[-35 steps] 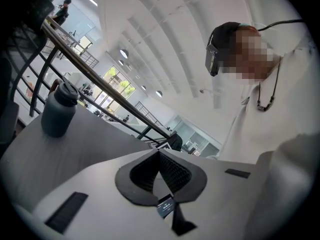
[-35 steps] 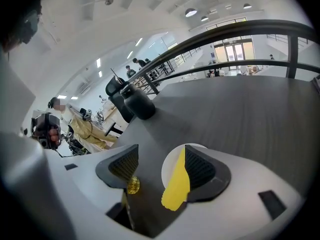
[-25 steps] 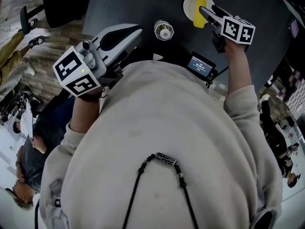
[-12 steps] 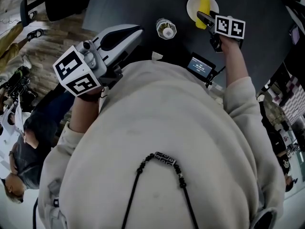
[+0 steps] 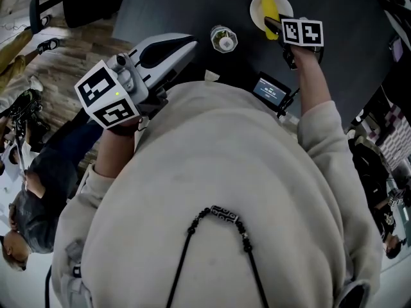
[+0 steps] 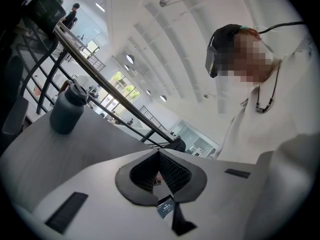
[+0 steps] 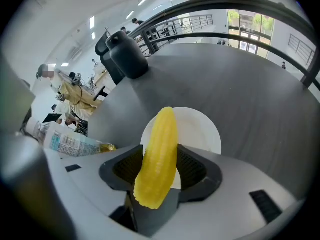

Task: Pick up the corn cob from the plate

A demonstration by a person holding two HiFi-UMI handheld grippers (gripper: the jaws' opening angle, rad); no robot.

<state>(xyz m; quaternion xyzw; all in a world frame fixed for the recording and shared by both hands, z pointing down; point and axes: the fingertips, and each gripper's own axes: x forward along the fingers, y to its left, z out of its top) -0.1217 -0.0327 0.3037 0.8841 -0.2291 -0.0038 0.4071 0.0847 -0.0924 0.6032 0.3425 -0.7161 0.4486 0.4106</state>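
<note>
Dark table (image 5: 192, 5), open hall beyond. Right gripper (image 7: 162, 170): jaws closing round corn cob (image 7: 160, 149), not yet pinching. Cob lies on white plate (image 7: 202, 129), 1 o'clock in the head view. Left gripper (image 6: 159, 170): closed, empty. Risk: the tapered cob may roll or squirt free.

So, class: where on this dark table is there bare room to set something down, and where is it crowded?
Bare, in the right gripper view: the table right of the plate, and the stretch between plate and dark flask. Crowded: the near edge, where the bottle, the screen device and the right gripper, its jaws closing around the corn cob, sit close.
</note>
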